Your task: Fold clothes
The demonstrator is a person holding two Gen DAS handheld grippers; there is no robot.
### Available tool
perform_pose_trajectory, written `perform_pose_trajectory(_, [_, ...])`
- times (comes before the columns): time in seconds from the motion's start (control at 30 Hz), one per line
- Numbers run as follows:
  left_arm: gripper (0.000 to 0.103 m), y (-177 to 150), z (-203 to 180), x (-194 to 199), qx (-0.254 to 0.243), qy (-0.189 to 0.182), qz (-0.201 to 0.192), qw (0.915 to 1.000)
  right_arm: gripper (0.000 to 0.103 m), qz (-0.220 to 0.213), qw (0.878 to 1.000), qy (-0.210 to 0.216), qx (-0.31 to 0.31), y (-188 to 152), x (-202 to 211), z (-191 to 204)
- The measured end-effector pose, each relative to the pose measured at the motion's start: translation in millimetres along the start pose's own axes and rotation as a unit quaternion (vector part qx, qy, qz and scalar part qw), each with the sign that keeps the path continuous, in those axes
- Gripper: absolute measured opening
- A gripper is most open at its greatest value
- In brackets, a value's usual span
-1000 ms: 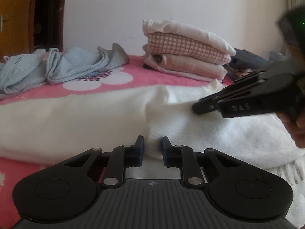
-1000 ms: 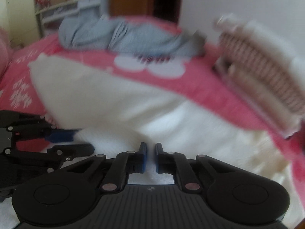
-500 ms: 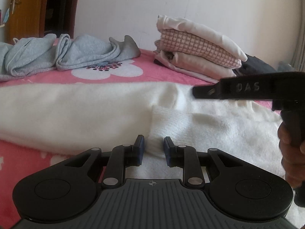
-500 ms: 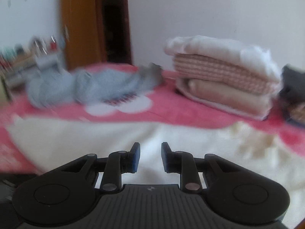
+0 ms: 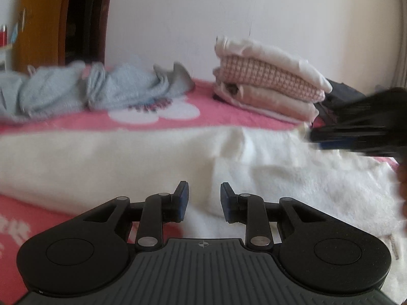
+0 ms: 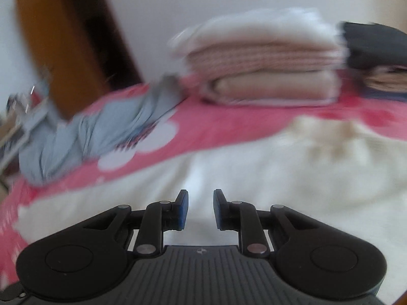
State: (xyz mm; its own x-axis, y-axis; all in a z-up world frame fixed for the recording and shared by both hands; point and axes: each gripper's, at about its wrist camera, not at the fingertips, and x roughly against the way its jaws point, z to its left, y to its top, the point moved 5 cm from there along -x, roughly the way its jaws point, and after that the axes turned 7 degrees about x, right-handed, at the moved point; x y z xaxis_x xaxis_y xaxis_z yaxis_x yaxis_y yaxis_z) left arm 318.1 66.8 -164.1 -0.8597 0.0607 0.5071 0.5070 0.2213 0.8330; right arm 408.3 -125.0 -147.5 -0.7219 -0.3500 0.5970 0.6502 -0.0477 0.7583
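Note:
A white fleecy garment (image 5: pixel 127 162) (image 6: pixel 279 178) lies spread across the pink bedspread (image 5: pixel 216 117). My left gripper (image 5: pixel 204 190) hovers low over its near fold; the jaws are opening, with a clear gap and no cloth between the pads. My right gripper (image 6: pixel 201 195) is over the same garment, jaws apart and closing, nothing between them. In the left wrist view the right gripper (image 5: pixel 315 137) shows blurred at the right, above the garment's far edge, with a person's hand (image 5: pixel 402 185) behind it.
A stack of folded pale and pink clothes (image 5: pixel 267 84) (image 6: pixel 259 58) stands at the back by the wall. A crumpled grey-blue garment (image 5: pixel 89 91) (image 6: pixel 101 132) lies at the back left. Dark clothes (image 5: pixel 338 89) sit right of the stack. A wooden door (image 5: pixel 38 25) is far left.
Both grippers' jaws have parted from nearly shut. The right gripper has rolled, tilting its view, and has drifted toward the right edge in the left wrist view. The white garment lies as before.

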Motion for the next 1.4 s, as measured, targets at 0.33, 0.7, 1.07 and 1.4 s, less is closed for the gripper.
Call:
perform_pose_trajectory(0.33, [0.029, -17.8, -28.2, -24.9, -0.051, -0.001, 0.074, 0.9959, 0.021, 0.079, 0.983, -0.152, -0.067, -69.7, 59.6, -123.2])
perform_pose_trajectory(0.7, [0.038, -43.2, -63.6, -14.5, -0.119, -0.008, 0.116, 0.9861, 0.023, 0.021, 0.986, -0.132, -0.095, -98.0, 93.5, -103.5])
perform_pose_trajectory(1.07, [0.044, -50.3, -38.1, 34.1, -0.074, 0.019, 0.156, 0.9848, 0.024, -0.010, 0.969, -0.120, -0.215, -160.2, 215.3, -117.4])
perform_pose_trajectory(1.4, [0.059, -71.6, -37.5, 85.1, -0.074, 0.016, 0.177, 0.9813, 0.024, -0.025, 0.975, -0.208, -0.070, -172.1, 229.2, -82.9])
